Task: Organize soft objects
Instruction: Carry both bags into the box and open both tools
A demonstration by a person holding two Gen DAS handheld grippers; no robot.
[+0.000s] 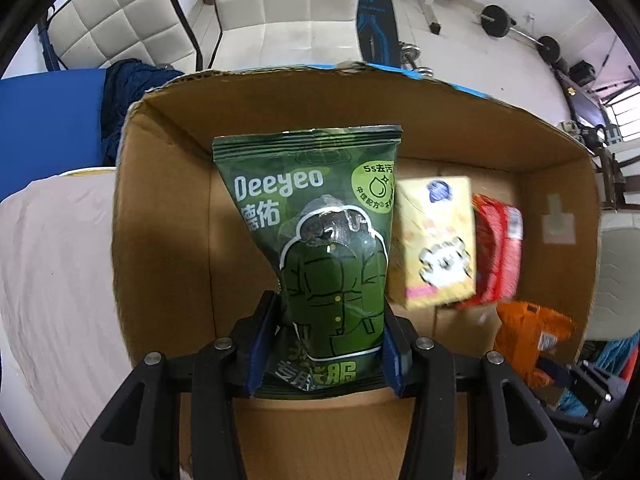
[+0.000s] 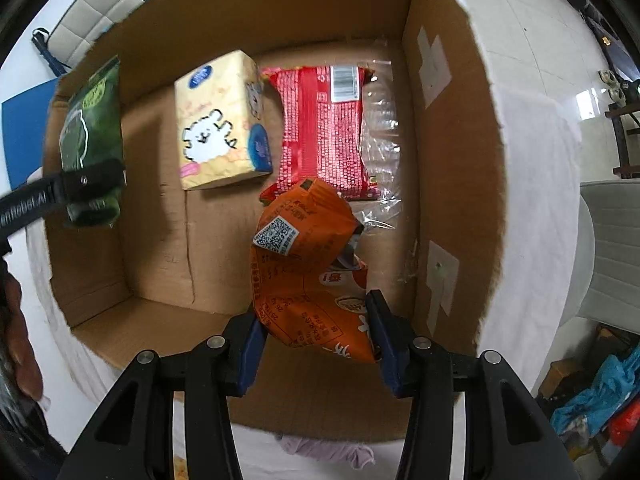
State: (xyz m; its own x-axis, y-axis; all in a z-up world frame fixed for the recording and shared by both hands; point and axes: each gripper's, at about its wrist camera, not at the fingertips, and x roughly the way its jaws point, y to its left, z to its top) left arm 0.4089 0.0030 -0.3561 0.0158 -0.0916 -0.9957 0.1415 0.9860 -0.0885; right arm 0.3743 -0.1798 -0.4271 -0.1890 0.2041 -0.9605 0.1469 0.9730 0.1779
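My left gripper [image 1: 326,320] is shut on a green Deeyeo wipes pack [image 1: 320,220] and holds it upright over the open cardboard box [image 1: 168,208]. My right gripper [image 2: 316,320] is shut on a crumpled orange snack bag [image 2: 308,264] above the box's [image 2: 452,128] near right part. On the box floor lie a yellow tissue pack [image 2: 218,120] and a red packet [image 2: 324,128] with clear plastic wrap [image 2: 380,132] beside it. The yellow pack [image 1: 434,240], red packet [image 1: 500,248] and orange bag [image 1: 528,336] also show in the left wrist view. The left gripper with the green pack [image 2: 94,120] shows at the left of the right wrist view.
The box stands on a white cloth-covered surface [image 1: 52,264]. A blue board [image 1: 44,120] and dark blue cloth [image 1: 124,92] lie behind it. White padded chairs [image 1: 280,12] stand beyond. Gym weights [image 1: 496,20] lie on the floor. Blue and red clutter [image 2: 600,396] sits low right.
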